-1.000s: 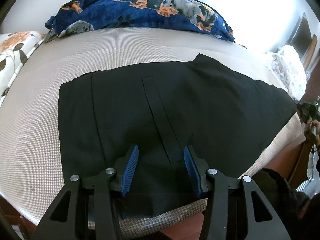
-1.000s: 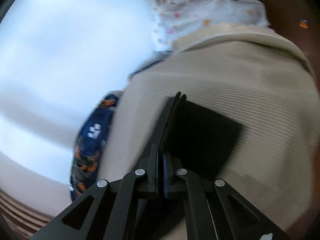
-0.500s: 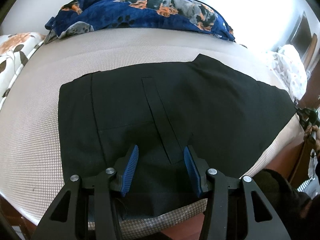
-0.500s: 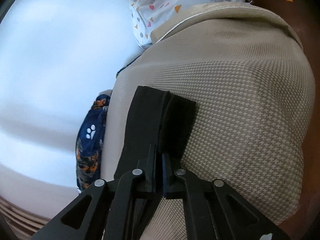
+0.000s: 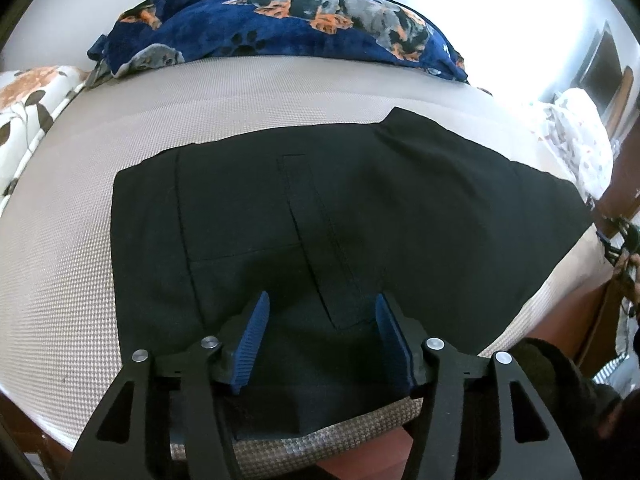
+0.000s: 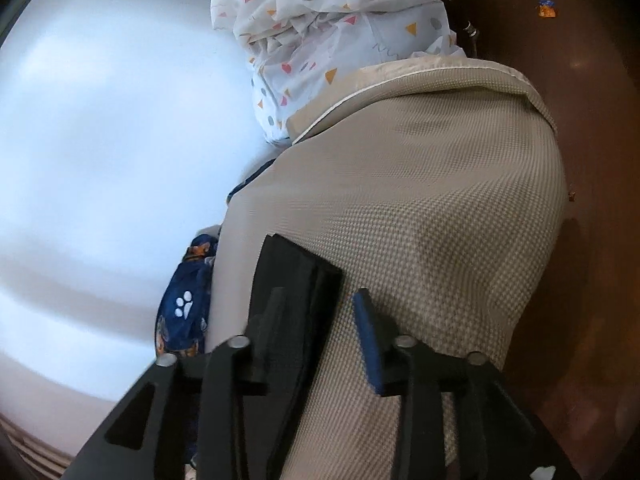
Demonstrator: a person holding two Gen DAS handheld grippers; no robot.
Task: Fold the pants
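Black pants (image 5: 320, 216) lie flat on the beige bed cover (image 5: 60, 248), waist to the left and legs running right. My left gripper (image 5: 320, 312) is open just above the near edge of the pants, its blue pads on either side of a stitched strip. In the right wrist view the folded leg end of the pants (image 6: 296, 280) lies on the beige cover (image 6: 440, 220). My right gripper (image 6: 320, 300) is open, with the leg end between its fingers; whether a pad touches the cloth is unclear.
A navy dog-print blanket (image 5: 280, 24) lies along the far side of the bed. A floral pillow (image 5: 28, 96) is at the left. A white patterned sheet (image 6: 320, 40) is bunched at the bed's right end. The brown floor (image 6: 592, 160) lies beyond the bed edge.
My right gripper was shut on the pant leg end; it laid the end down on the bed and has now opened. The left gripper has stayed in place.
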